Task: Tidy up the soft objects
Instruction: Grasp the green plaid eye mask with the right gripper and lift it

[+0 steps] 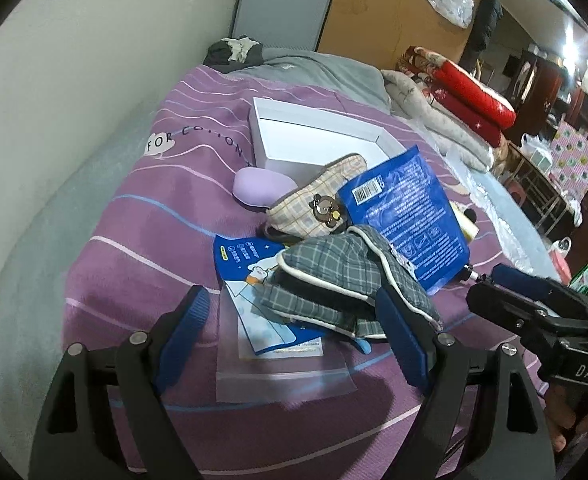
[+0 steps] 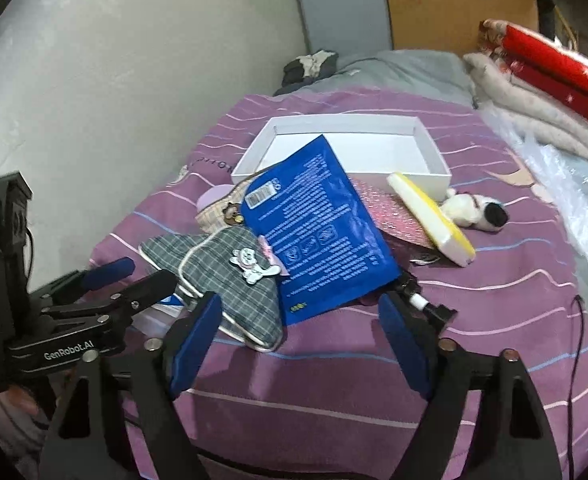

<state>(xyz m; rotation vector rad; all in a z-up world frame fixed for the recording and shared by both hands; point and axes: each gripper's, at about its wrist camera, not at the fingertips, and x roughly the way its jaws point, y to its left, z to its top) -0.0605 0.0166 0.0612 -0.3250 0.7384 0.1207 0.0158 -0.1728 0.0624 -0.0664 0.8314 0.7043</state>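
Lying mid-frame, the grey plaid pouch runs lower left to upper right, nearest the left gripper, whose jaws gape empty; the right gripper also gapes empty, white box beyond.

Box sits on bedspread, behind the pile. Big pouch leans over box's front edge, its lower end on plaid pouch. Checked pouch lies left of big pouch, rounded pad further left. Sponge and plush toy lie right. Flat packet under plaid pouch.
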